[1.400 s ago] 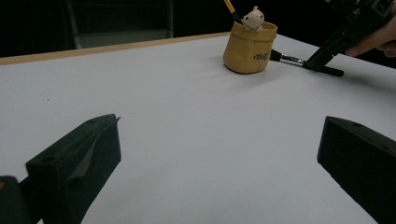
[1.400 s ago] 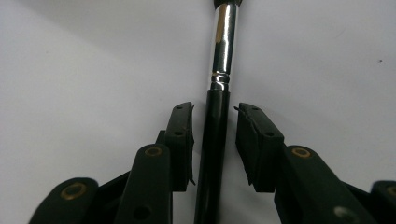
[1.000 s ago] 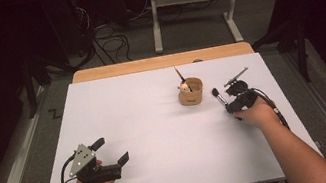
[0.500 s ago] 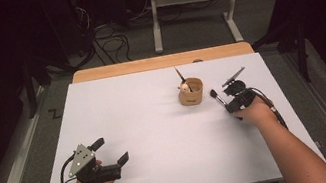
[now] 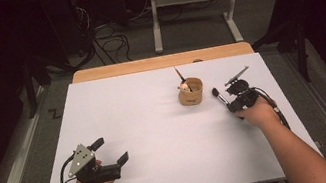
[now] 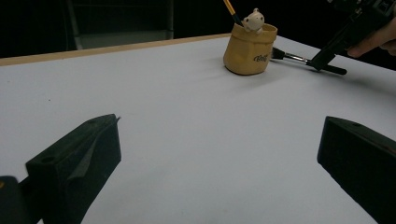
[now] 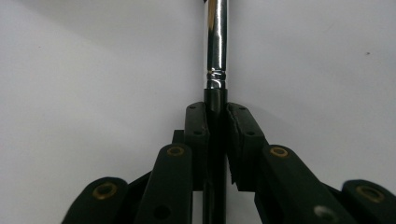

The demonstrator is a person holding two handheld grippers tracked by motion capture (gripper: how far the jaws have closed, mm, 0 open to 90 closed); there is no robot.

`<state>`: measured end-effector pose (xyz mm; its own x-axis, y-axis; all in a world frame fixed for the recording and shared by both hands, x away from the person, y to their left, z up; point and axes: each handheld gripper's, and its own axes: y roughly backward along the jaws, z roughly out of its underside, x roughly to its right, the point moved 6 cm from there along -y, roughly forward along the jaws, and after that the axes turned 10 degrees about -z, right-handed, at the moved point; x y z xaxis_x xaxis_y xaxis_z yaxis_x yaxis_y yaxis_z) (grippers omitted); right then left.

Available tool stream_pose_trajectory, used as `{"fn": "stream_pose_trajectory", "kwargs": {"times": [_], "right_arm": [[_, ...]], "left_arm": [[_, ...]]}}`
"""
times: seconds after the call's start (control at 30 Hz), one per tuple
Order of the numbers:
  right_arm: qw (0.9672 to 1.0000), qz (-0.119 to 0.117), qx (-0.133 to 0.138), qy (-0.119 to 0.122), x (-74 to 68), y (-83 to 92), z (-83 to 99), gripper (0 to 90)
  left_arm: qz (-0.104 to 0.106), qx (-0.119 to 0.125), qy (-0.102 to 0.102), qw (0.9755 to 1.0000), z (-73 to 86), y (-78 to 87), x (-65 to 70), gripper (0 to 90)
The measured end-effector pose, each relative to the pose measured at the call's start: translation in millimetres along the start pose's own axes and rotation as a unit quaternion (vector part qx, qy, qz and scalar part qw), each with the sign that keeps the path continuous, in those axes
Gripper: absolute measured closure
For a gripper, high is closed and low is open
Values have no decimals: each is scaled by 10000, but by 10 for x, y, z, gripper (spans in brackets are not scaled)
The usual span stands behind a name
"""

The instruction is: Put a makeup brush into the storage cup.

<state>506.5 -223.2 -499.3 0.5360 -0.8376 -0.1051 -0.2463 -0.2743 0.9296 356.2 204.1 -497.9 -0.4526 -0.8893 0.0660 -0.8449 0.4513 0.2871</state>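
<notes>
High view: one cup [image 5: 191, 96], one brush [image 5: 220, 96] clamped by right gripper [image 5: 230, 104]; left gripper [image 5: 111, 154] wide open, empty.

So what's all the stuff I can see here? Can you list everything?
Table: one, white top with a wooden far edge, middle of the room.
Cup: one, tan, far right part of the table, upright.
Little animal figure: one, cream, peeking over the cup's rim.
Pencil: one, yellow shaft, standing in the cup.
Brush: one, black handle with a silver collar, right of the cup.
Left gripper: black, near left, jaws apart.
Right gripper: black, shut on the brush.
</notes>
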Motion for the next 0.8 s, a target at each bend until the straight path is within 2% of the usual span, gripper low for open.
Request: {"fn": "stream_pose_trajectory", "kwargs": {"times": [0.23,0.43,0.57,0.73,0.8], "right_arm": [[10000,-35,71,-26,-11,128,94,806],[9996,-145,226,-8,-73,239,196,806],[9989,-172,437,-13,-112,278,268,806],[9983,-238,523,-41,-141,320,348,806],[9982,-176,567,12,-149,340,372,805]], "left_arm": [[-5,-10,-22,10000,2,-9,9,6],[-5,-34,-44,10000,4,-18,21,6],[-12,-43,-49,10000,9,-30,27,6],[-4,-59,-59,10000,10,-31,40,6],[-6,-83,-65,9999,14,-36,45,6]]}}
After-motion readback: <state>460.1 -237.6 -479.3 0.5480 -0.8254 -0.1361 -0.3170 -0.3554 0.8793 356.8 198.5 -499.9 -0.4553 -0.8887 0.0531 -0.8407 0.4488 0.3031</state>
